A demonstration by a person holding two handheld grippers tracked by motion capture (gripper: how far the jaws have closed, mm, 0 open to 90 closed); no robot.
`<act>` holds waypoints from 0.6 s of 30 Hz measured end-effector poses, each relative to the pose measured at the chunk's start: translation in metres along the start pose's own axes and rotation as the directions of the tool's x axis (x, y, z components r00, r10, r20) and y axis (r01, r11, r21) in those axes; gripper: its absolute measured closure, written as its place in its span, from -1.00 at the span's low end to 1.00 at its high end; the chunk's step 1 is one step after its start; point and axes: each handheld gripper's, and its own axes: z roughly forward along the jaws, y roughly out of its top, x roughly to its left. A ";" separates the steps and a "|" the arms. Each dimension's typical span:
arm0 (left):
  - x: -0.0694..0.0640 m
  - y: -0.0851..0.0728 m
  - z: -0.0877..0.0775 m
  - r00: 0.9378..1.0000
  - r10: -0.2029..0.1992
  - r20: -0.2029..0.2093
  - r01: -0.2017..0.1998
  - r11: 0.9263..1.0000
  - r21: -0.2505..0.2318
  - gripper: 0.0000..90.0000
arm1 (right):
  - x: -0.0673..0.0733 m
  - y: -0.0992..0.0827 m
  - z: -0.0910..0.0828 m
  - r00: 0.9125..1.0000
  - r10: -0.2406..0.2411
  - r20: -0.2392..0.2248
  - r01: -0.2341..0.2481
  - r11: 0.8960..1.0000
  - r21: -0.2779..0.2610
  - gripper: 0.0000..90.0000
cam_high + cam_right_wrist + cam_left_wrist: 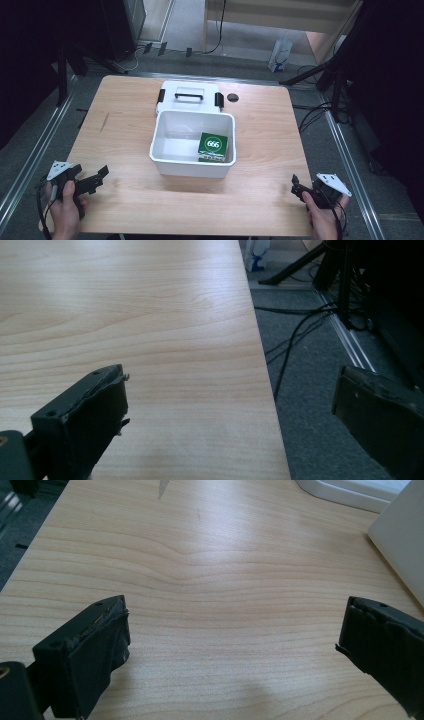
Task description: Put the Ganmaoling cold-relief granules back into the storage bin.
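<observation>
At table centre: one white open-topped bin point(192, 145) holding a green box point(213, 146) marked "666", lying in its 4 o'clock corner; one white lid point(189, 96) with handle and two black latches, flat on the table point(125, 125) touching the bin's 12 o'clock edge, a small black disc point(232, 97) just beside the lid at 3 o'clock. At 8 o'clock of the bin, near the table edge: left hand-held gripper point(98, 178), jaws spread wide and empty; at 4 o'clock, at the table's corner: right hand-held gripper point(296, 186), jaws likewise wide apart, empty, one over wood and one over grey floor point(320, 405).
</observation>
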 end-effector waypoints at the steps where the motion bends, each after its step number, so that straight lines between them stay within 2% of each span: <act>1: 0.000 0.000 0.000 1.000 -0.001 0.000 0.001 1.000 0.000 -0.99 | -0.002 -0.003 -0.002 1.000 0.011 -0.009 -0.011 1.000 -0.015 -0.96; 4: 0.000 0.000 0.000 1.000 0.001 0.002 -0.001 1.000 0.002 -0.99 | -0.007 -0.011 -0.007 0.999 0.022 -0.025 -0.023 0.999 -0.032 -0.92; 8: 0.000 0.000 0.000 1.000 0.002 0.003 -0.002 1.000 0.003 -0.99 | -0.009 -0.016 -0.011 1.000 0.011 -0.021 -0.012 0.999 -0.047 -0.91; 9: 0.000 0.000 0.000 1.000 0.002 0.003 -0.002 1.000 0.004 -0.99 | -0.011 -0.018 -0.013 0.999 0.030 -0.021 -0.031 0.997 -0.069 -0.91; 14: -0.001 0.000 0.000 1.000 0.000 0.001 0.000 1.000 0.004 -0.99 | -0.010 -0.019 -0.014 0.999 0.039 -0.020 -0.041 0.995 -0.086 -0.91; 18: -0.001 0.000 0.001 1.000 0.003 0.003 -0.003 1.000 0.007 -0.99 | -0.014 -0.019 -0.014 0.995 0.090 -0.037 -0.093 0.992 -0.087 -0.87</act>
